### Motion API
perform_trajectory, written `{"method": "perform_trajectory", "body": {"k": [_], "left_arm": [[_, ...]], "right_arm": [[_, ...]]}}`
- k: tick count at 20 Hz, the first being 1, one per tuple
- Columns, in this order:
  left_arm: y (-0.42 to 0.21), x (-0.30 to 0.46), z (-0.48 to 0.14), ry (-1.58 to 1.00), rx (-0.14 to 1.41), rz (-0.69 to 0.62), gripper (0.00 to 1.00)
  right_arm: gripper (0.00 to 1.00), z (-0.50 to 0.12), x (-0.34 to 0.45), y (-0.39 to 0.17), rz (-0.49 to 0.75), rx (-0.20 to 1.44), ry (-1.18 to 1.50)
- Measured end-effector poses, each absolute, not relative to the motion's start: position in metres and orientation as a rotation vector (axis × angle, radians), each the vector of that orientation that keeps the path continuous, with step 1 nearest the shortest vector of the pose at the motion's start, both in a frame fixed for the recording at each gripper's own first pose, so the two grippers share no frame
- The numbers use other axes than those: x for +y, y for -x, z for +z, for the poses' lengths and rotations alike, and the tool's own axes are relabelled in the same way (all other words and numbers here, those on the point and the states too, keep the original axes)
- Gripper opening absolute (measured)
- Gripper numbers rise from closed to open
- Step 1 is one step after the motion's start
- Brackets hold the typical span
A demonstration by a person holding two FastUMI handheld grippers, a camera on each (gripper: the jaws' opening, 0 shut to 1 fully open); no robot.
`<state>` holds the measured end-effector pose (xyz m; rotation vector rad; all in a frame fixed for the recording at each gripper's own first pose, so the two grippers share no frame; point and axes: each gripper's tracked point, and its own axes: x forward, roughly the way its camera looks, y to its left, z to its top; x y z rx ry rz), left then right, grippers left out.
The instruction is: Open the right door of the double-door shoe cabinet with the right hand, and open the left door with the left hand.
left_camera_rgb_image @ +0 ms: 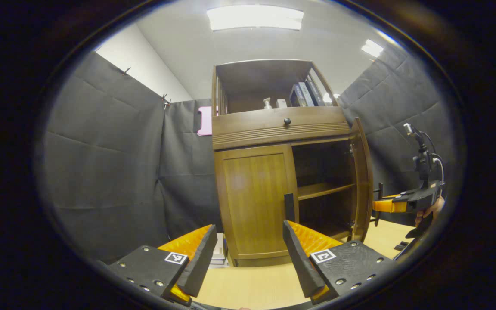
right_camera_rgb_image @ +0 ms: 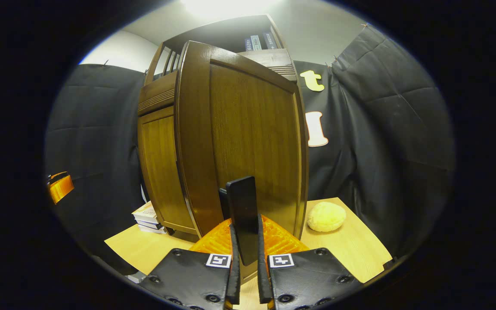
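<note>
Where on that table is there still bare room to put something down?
Bare tabletop lies before the closed left door, and a strip beyond the yellow sponge. It is crowded around the book stack and where the open right door swings out.

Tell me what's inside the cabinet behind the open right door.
Behind the open right door, a bare wooden shelf with dark space above and below. The closed left door hides the other half.
</note>
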<state>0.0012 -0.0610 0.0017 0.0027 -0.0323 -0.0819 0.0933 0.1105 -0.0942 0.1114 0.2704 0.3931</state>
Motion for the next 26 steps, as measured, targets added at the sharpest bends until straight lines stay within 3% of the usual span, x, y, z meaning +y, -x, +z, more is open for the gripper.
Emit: {"method": "perform_trajectory", "body": {"k": [2,7,8,9,12,13,15,16,18,19,20,21,22,23,26], "left_arm": [[0.006,-0.073,0.005,-0.005,-0.038,-0.092,0.9],[0.003,-0.1,0.004,0.0,-0.041,-0.122,0.89],[0.003,-0.106,0.005,0.001,-0.042,-0.129,0.9],[0.002,-0.111,0.005,0.0,-0.043,-0.135,0.89],[0.001,-0.124,0.005,-0.003,-0.045,-0.147,0.88],[0.002,-0.128,0.006,-0.003,-0.045,-0.149,0.88],[0.001,-0.135,0.004,-0.003,-0.042,-0.155,0.88],[0.0,-0.139,0.004,-0.005,-0.041,-0.159,0.88],[-0.001,-0.146,0.003,-0.008,-0.039,-0.167,0.88],[-0.003,-0.15,0.003,-0.01,-0.039,-0.172,0.88],[-0.005,-0.153,0.003,-0.01,-0.04,-0.177,0.88],[-0.008,-0.156,0.003,-0.009,-0.04,-0.182,0.88],[-0.01,-0.159,0.003,-0.006,-0.039,-0.188,0.89],[-0.013,-0.163,0.002,-0.003,-0.037,-0.196,0.88],[-0.023,-0.175,0.0,0.001,-0.037,-0.221,0.89]], "right_arm": [[0.18,-0.094,0.1,-0.092,0.386,0.272,-0.112],[0.14,-0.097,0.075,-0.09,0.373,0.279,-0.096],[0.18,-0.096,0.071,-0.09,0.37,0.281,-0.101],[0.14,-0.096,0.066,-0.09,0.364,0.283,-0.106],[0.18,-0.098,0.045,-0.092,0.339,0.286,-0.106],[0.14,-0.099,0.039,-0.093,0.332,0.288,-0.108],[0.17,-0.099,0.026,-0.095,0.316,0.29,-0.124],[0.13,-0.099,0.019,-0.097,0.306,0.29,-0.13],[0.15,-0.099,0.008,-0.1,0.287,0.29,-0.131],[0.21,-0.101,0.002,-0.102,0.276,0.289,-0.129],[0.05,-0.101,-0.005,-0.103,0.265,0.288,-0.125],[0.12,-0.099,-0.012,-0.101,0.258,0.283,-0.123],[0.0,-0.097,-0.018,-0.101,0.253,0.279,-0.126],[0.11,-0.096,-0.026,-0.099,0.241,0.277,-0.129],[0.11,-0.094,-0.043,-0.095,0.208,0.27,-0.137]]}}
